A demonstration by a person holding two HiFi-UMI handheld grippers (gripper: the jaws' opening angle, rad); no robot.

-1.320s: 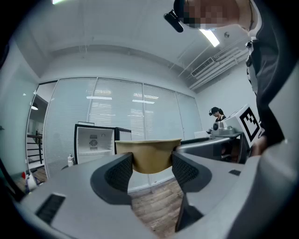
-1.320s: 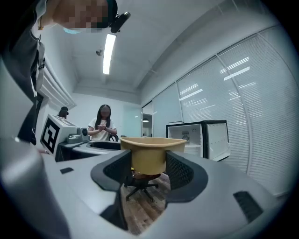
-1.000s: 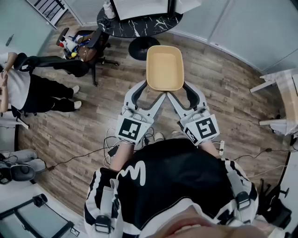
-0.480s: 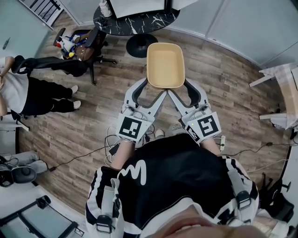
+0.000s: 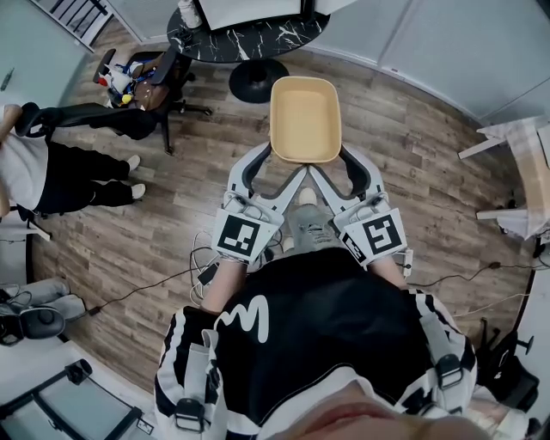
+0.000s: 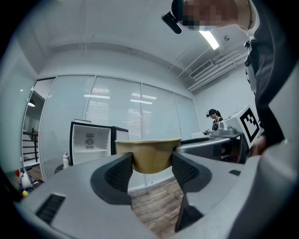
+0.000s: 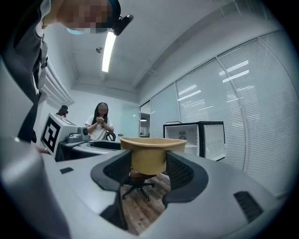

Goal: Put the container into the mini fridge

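— Start close in. What are the tongs doing?

— The left tongs [image 5: 277,168] and the right tongs [image 5: 335,168] reach forward from the person's black-and-white striped top [image 5: 301,326] and converge in a V. Both are clenched on the shallow tan rectangular plastic container [image 5: 304,120]. The left pair has the near left corner, the right pair the near right one. In each gripper view the ribbed pads [image 6: 122,170] press the container's wall from both sides.

— So where is the container?

— It is carried level, open side up, in the air over the wood-plank floor [image 5: 412,163], touching only the tongs.

— And further out?

— To the left stands a black office chair [image 5: 142,120] with coloured items on its seat, and beside it a person in a white top and black trousers [image 5: 51,172]. Ahead of the container is a round black marbled table [image 5: 258,47]. On it, as far as I can tell, stands the black mini fridge [image 6: 88,140], its door swung open on a white interior and a small white bottle [image 5: 191,15] beside it. The fridge is well apart from the container.
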